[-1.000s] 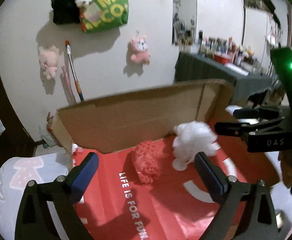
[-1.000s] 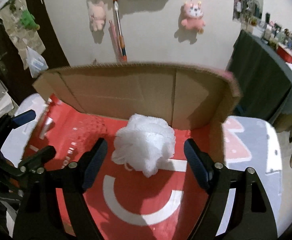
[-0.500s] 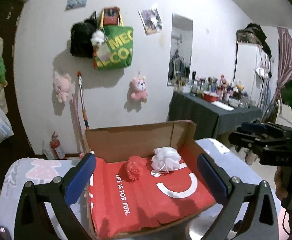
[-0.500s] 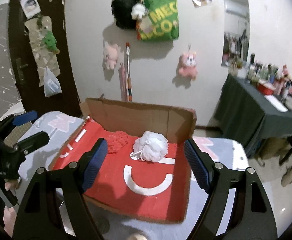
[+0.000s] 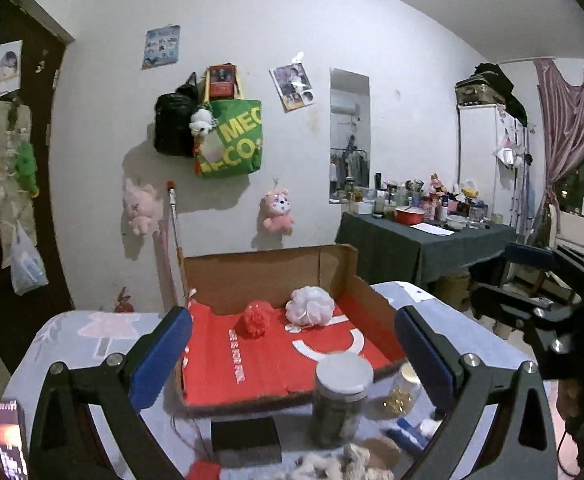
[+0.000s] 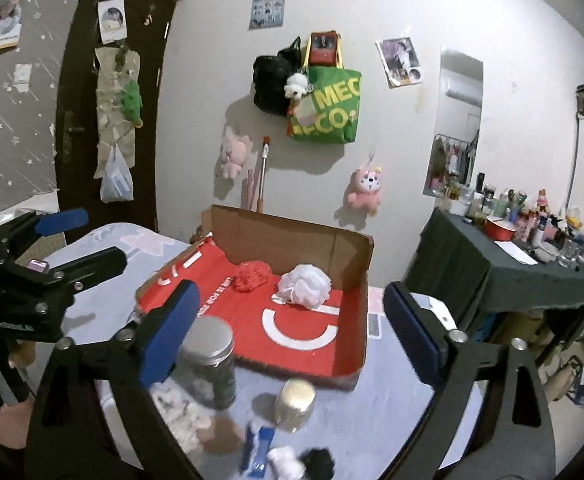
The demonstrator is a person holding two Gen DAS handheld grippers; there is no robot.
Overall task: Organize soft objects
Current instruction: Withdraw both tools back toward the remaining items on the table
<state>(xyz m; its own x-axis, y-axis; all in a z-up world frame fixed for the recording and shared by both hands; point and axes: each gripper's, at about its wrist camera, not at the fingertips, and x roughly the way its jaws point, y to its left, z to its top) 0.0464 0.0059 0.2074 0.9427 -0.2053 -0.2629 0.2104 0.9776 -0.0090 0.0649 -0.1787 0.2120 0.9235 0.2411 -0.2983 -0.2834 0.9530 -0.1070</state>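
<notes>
A white bath pouf (image 5: 309,311) (image 6: 303,289) and a red bath pouf (image 5: 255,318) (image 6: 252,275) lie at the back of a red-lined cardboard box (image 5: 268,394) (image 6: 349,374) on the table. My left gripper (image 5: 292,356) is open and empty, held back from the box; it also shows at the left of the right wrist view (image 6: 66,240). My right gripper (image 6: 292,328) is open and empty, also back from the box. Fluffy white and black soft items (image 6: 292,462) and a woolly piece (image 5: 331,464) lie on the near table.
A tall glass jar with a metal lid (image 5: 341,398) (image 6: 210,360), a small gold-lidded jar (image 5: 401,396) (image 6: 295,404), a black block (image 5: 248,442) and a blue item (image 6: 258,450) stand in front of the box. A cluttered dark-cloth table (image 5: 419,244) stands at the right.
Both grippers have pulled far back and up from the box, leaving the white pouf inside it. The near table with jars and soft items has come into view.
</notes>
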